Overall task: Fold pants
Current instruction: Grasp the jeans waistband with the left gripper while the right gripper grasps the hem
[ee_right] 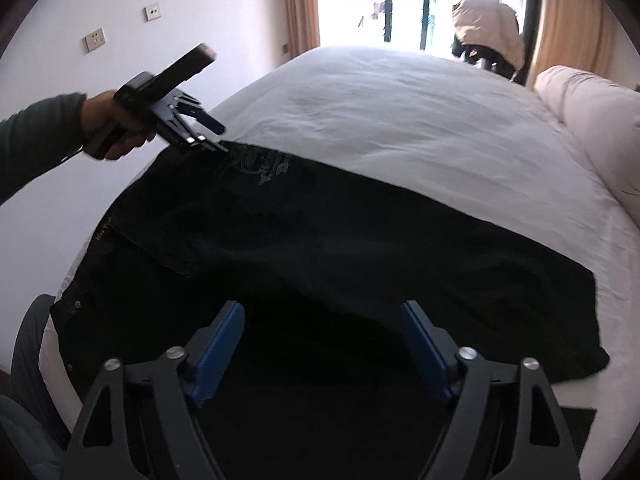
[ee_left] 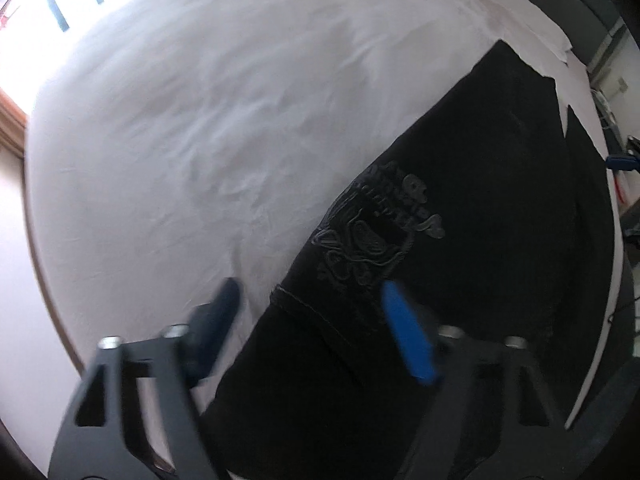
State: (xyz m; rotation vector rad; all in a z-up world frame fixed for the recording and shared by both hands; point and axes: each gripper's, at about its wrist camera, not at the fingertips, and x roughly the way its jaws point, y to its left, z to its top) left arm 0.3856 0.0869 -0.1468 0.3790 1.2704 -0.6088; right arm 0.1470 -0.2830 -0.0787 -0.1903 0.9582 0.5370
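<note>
While its jaws stand apart, the left claw [ee_left: 312, 320] straddles the upper edge of the black pants [ee_left: 460, 240], one blue finger over the cloth, the other over the white bed sheet [ee_left: 180, 120]; no pad presses the fabric; a grey printed emblem [ee_left: 376, 232] lies just ahead of it; the right claw [ee_right: 324, 340] hangs wide above the pants' nearer side, gripping nothing; beyond, a pillow [ee_right: 592, 120] and a window [ee_right: 400, 0].
</note>
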